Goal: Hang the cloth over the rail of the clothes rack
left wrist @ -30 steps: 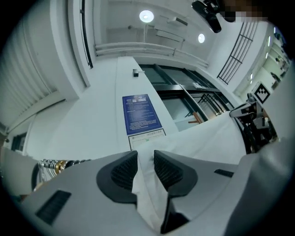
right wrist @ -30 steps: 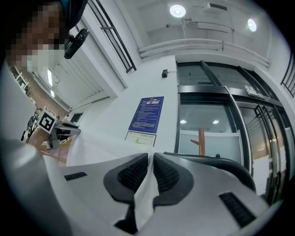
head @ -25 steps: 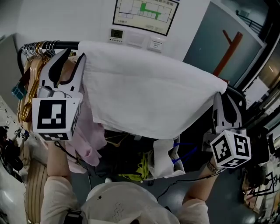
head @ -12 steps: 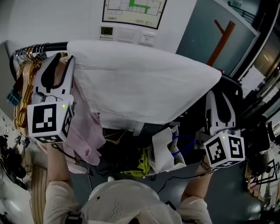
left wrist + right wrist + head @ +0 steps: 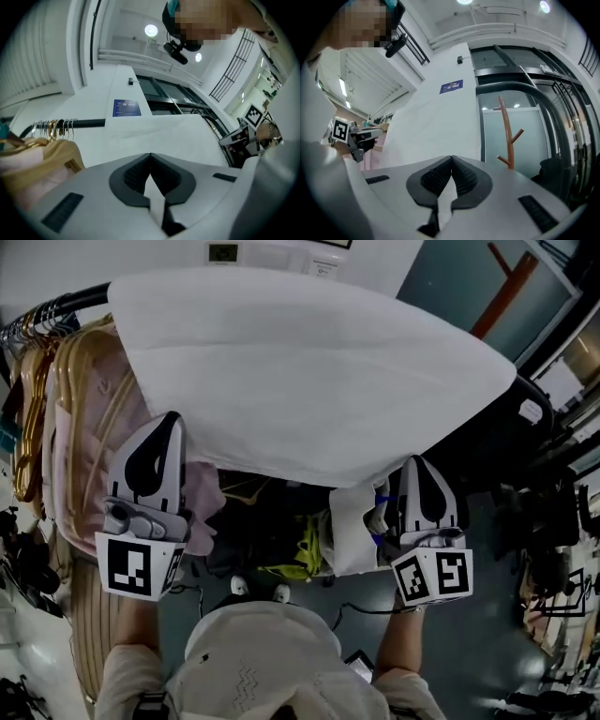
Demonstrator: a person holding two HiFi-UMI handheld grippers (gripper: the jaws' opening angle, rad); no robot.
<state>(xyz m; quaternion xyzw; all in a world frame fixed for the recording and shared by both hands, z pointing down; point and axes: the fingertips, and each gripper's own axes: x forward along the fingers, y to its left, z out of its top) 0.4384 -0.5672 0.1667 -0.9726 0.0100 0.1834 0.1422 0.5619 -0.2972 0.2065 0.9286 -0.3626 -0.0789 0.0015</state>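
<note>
Cloth [image 5: 300, 381] draped over rail [image 5: 80, 298]; left tool [image 5: 171, 420], right tool [image 5: 419, 462] below, both just closed, empty

Wooden hangers [image 5: 33, 409], pink garment [image 5: 67, 486], coat stand [image 5: 506, 131]

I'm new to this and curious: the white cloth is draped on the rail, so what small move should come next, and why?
The cloth hangs over the rail; the left gripper and right gripper sit by its lower edge, fingers just closed, seemingly on nothing. So probably pull both back, clear of it.
</note>
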